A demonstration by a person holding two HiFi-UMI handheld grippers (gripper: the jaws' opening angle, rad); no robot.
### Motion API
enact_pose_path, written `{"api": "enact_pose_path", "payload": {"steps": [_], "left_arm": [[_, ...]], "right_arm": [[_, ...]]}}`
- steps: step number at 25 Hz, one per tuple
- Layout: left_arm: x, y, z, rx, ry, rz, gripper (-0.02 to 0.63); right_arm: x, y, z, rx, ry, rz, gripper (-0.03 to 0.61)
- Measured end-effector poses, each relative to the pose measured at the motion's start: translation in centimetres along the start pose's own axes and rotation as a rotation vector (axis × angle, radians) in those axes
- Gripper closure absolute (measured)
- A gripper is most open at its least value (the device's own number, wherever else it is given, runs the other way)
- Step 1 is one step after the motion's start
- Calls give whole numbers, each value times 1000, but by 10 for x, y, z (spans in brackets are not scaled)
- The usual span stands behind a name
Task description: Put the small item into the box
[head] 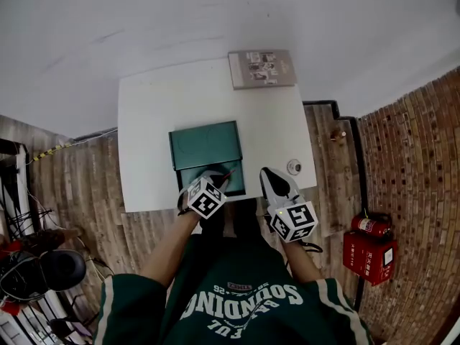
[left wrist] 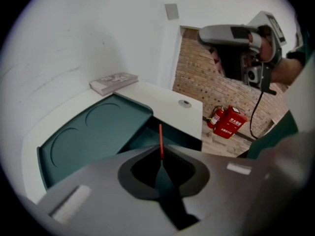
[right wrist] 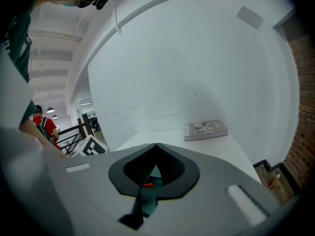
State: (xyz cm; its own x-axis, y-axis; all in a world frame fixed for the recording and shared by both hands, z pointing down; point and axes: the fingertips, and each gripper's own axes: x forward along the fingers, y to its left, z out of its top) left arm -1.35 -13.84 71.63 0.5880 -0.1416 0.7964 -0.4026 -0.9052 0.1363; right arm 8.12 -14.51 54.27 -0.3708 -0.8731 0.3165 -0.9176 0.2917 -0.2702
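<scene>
Left gripper view: the left hand-held gripper [left wrist: 161, 156] is clamped on a thin red stick [left wrist: 160, 136] over the open teal box [left wrist: 140, 140] at centre frame. The right hand-held gripper [right wrist: 156, 144] has its jaws together, empty. The placing step is in hand; the next move probably calls for lowering and releasing

The green sweatshirt [head: 241, 300] reads "SOUNDING", upside down.

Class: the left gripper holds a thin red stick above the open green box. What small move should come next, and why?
Probably lower the left gripper slightly and open its fingers. They are shut on the red stick, which already hangs over the open green box, so it should drop inside.
</scene>
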Motion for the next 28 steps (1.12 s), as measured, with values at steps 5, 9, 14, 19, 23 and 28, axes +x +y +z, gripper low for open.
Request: {"api": "enact_pose_path", "payload": {"steps": [5, 9, 14, 19, 23, 28], "left_arm": [[21, 2, -7, -17, 75, -2, 548], [31, 3, -12, -36, 115, -16, 548], [37, 0, -17, -43, 146, -37, 548], [41, 3, -21, -49, 168, -33, 546], [44, 3, -21, -45, 174, -36, 546], [42, 1, -22, -53, 172, -45, 546]], "right_arm": [[-4, -6, -2, 3, 6, -8, 575], [-5, -11, -2, 7, 9, -16, 575], [-9, -17, -2, 11, 9, -27, 575], [-11, -23, -2, 16, 9, -35, 575], [-12, -25, -2, 17, 9, -36, 575], [-13, -24, -2, 16, 12, -34, 575]]}}
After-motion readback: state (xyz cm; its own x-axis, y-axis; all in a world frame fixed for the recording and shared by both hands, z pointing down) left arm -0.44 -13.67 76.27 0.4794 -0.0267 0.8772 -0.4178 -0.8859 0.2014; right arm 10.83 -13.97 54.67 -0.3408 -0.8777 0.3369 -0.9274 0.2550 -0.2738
